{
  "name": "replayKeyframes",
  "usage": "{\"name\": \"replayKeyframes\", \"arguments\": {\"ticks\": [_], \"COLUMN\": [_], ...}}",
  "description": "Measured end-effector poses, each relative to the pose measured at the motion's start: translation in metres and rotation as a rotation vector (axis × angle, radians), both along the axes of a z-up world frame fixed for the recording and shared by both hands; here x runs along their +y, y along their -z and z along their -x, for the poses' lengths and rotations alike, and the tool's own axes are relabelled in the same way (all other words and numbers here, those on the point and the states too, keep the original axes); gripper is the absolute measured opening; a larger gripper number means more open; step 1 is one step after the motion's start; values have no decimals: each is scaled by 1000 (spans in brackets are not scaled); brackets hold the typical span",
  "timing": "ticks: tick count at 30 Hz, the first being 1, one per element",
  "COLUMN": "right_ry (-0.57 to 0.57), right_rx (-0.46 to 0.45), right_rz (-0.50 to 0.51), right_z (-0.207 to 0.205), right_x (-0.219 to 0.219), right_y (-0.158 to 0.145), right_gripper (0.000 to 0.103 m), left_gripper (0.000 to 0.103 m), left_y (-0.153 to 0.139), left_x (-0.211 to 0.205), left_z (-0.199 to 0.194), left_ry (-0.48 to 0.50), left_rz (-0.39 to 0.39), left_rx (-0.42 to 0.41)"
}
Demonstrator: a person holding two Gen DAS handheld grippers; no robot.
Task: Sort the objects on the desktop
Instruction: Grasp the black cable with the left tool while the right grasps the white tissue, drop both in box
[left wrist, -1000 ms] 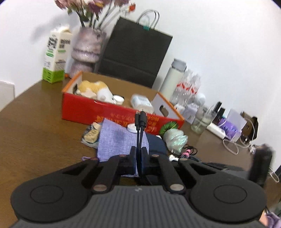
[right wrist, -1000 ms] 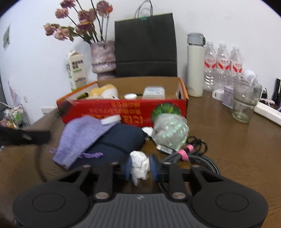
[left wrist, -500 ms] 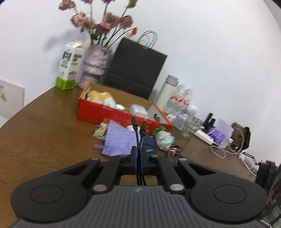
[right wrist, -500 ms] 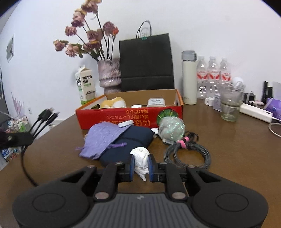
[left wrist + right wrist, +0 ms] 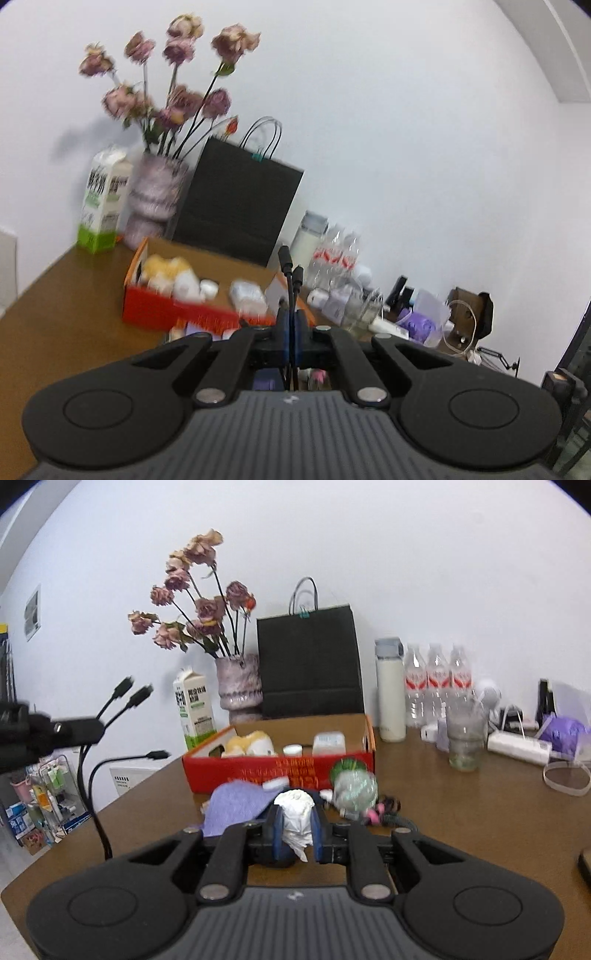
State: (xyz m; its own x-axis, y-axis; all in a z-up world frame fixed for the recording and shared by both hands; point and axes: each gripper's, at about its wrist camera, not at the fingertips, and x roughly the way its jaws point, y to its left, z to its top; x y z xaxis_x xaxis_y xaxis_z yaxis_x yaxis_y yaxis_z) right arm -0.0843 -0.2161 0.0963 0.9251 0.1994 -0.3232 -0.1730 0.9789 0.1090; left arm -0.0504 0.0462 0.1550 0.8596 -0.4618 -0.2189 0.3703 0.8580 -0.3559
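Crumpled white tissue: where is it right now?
In the right wrist view the crumpled white tissue sits pinched in the right gripper, lifted clear of the table, in front of the purple cloth and the red box.

Place: an office or home desk is suggested.
Evidence: table [image 5: 461,812], power strip [image 5: 517,744] at 2 o'clock, bottles [image 5: 437,681], vase [image 5: 238,683] at 12.

Between your right gripper's [image 5: 297,829] blue pads sits white crumpled tissue [image 5: 295,814]; ahead, a lilac pouch [image 5: 236,805] and red box [image 5: 277,771].
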Motion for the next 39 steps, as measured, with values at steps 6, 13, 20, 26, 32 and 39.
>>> {"name": "replayKeyframes", "arguments": {"ticks": [6, 13, 20, 26, 32, 39], "right_ry": [-2, -16, 29, 41, 69, 99], "right_rx": [-80, 39, 234, 350, 440, 409], "right_rz": [71, 33, 52, 123, 215, 190], "right_z": [-54, -188, -330, -402, -440, -434], "right_x": [-9, -18, -10, 1, 8, -1], "right_y": [-57, -85, -46, -7, 22, 11], "right_gripper": [15, 15, 15, 16, 26, 47], "left_gripper": [3, 3, 3, 3, 43, 75], "left_y": [-55, -59, -23, 24, 66, 55], "left_x": [-7, -34, -50, -62, -57, -46], "left_z": [-73, -200, -316, -376, -401, -387], "left_ry": [24, -12, -9, 0, -26, -48], "left_rz": [-20, -96, -56, -95, -102, -217], "left_rx": [-66, 17, 150, 258, 379, 362]}}
